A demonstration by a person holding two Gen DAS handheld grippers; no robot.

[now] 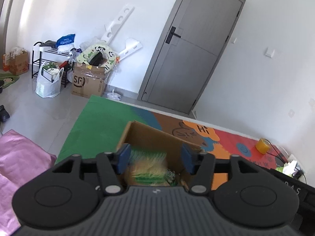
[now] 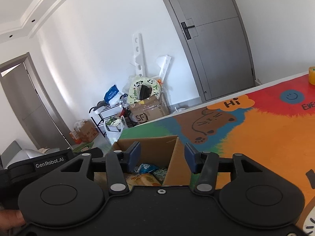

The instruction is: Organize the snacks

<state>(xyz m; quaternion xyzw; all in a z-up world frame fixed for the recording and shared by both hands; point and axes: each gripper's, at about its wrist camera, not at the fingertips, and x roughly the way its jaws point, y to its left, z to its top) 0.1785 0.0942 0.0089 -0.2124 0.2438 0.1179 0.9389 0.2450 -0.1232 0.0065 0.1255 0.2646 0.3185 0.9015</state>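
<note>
The left gripper is wide open w/ a blurry green snack bag loose between its fingers over the box, so the bag could catch the rim & tip out; right gripper open, holding nothing; box's bottom is hidden.

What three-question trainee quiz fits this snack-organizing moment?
1. True or false: the left tool is open over the cardboard box.
2. Which tool's view shows a blurred green packet between its fingers?
3. What lies at the mat's far edge: A) tape roll, B) mug, C) book?

Key: 1 true. 2 left. 3 A.
</note>
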